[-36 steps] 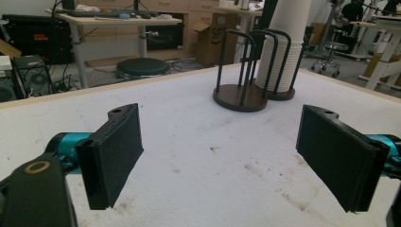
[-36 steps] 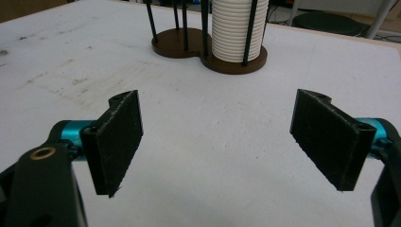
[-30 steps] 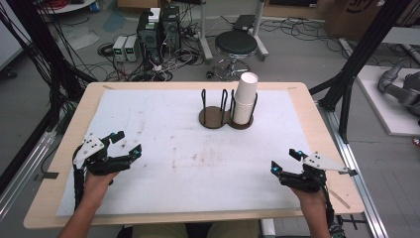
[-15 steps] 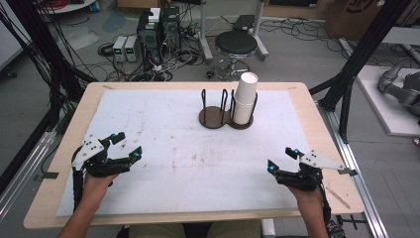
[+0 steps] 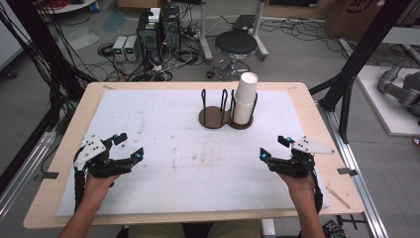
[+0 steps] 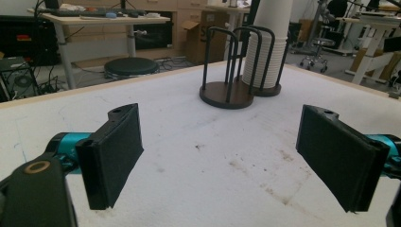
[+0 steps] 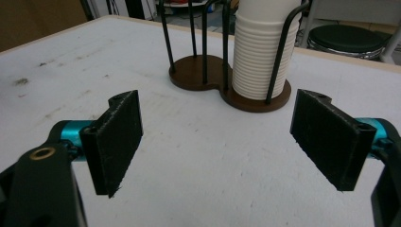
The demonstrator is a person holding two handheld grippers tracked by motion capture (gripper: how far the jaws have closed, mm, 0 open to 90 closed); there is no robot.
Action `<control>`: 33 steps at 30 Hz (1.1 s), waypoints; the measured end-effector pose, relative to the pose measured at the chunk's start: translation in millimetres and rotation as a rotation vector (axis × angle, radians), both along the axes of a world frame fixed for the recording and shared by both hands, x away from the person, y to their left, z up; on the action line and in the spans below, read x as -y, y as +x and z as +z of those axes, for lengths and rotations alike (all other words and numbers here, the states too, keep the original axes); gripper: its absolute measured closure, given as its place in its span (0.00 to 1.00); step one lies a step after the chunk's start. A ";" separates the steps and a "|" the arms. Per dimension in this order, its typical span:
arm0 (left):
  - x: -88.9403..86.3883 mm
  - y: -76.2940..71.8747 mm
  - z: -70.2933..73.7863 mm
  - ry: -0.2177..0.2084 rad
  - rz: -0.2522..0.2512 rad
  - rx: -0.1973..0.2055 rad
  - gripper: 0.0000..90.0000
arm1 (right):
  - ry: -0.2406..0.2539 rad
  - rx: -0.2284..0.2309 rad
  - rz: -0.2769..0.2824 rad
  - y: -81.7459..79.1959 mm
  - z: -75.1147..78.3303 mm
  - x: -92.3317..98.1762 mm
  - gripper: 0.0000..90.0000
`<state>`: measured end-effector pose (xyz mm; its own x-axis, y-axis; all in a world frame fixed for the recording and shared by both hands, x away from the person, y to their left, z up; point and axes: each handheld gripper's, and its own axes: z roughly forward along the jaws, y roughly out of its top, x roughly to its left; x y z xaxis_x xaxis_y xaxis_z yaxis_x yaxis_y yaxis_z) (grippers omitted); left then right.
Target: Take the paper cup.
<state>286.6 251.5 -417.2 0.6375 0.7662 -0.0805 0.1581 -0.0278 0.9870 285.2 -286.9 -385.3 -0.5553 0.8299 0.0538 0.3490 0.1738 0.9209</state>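
grippers both held low over the white mat point(image 5: 198, 163), each in one of the person's hands, nothing between the jaws. left gripper point(image 5: 130, 147) jaws spread wide, empty; right gripper point(image 5: 273, 148) jaws likewise spread wide, empty. the two are well apart, one at each near corner of the mat, both angled inward toward the middle far side. stack of white paper cups point(image 5: 244, 99) stands upright ahead of both, in the right-hand ring of a dark double cup holder point(image 5: 216, 119); the ring beside it holds no cups. from the left gripper the stack sits ahead and to the right, well apart; in the left gripper view it rises behind the holder's black wire loops point(image 6: 236, 52). from the right gripper it lies ahead and slightly left, nearer; in the right gripper view the ribbed cup rims point(image 7: 257, 56) show between the jaws. mat surface scuffed and stained between grippers and holder.
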 end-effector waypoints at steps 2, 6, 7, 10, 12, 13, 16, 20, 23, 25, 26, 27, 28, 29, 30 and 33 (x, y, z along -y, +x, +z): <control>-0.2 0.5 -0.7 -0.005 0.002 0.000 0.17 | -0.002 0.002 -0.003 5.5 4.1 -1.2 0.20; -0.8 -0.5 -1.6 -0.003 -0.006 -0.007 0.17 | -0.006 0.000 -0.008 23.9 13.3 -4.0 0.20; -0.7 -0.9 -1.1 -0.003 -0.006 -0.004 0.17 | -0.006 -0.003 -0.009 27.3 15.4 -5.5 0.20; -0.1 -2.1 0.2 -0.004 -0.004 0.001 0.17 | -0.020 -0.003 0.004 43.7 24.3 -12.6 0.20; 0.5 -2.5 -0.5 0.002 -0.004 -0.001 0.17 | -0.021 -0.003 0.010 55.4 30.5 -17.0 0.20; 0.6 -2.3 -0.9 0.005 -0.006 -0.001 0.17 | -0.034 0.000 0.012 66.7 36.3 -22.0 0.20; 0.4 -1.7 -2.5 0.004 -0.004 -0.011 0.17 | -0.037 -0.007 0.012 77.8 41.3 -27.4 0.20; -0.7 -0.6 -3.2 -0.002 -0.004 -0.010 0.17 | -0.041 -0.006 0.002 97.8 49.1 -33.5 0.20; -0.8 -0.3 -3.3 -0.005 -0.007 -0.014 0.17 | -0.037 -0.005 -0.001 108.2 54.3 -37.0 0.20; -0.2 0.2 -3.3 -0.009 -0.009 -0.015 0.17 | -0.045 -0.011 0.000 115.6 56.9 -39.4 0.20; 0.1 0.5 -3.5 -0.007 -0.009 -0.013 0.17 | -0.048 -0.018 0.003 119.5 58.2 -40.4 0.20; 0.5 0.7 -3.5 -0.007 -0.011 -0.013 0.17 | -0.046 -0.027 0.003 123.1 59.3 -41.9 0.20; 0.7 0.7 -3.5 -0.008 -0.014 -0.015 0.17 | -0.052 -0.029 0.000 126.9 60.9 -43.2 0.20; 1.0 0.7 -3.7 -0.008 -0.015 -0.015 0.17 | -0.054 -0.026 -0.002 130.4 62.6 -44.1 0.20; 1.2 0.7 -3.8 -0.007 -0.015 -0.015 0.17 | -0.055 -0.028 -0.005 134.2 64.1 -44.8 0.20; 1.4 0.9 -4.0 -0.010 -0.018 -0.016 0.17 | -0.066 -0.042 -0.025 145.6 68.9 -46.6 0.20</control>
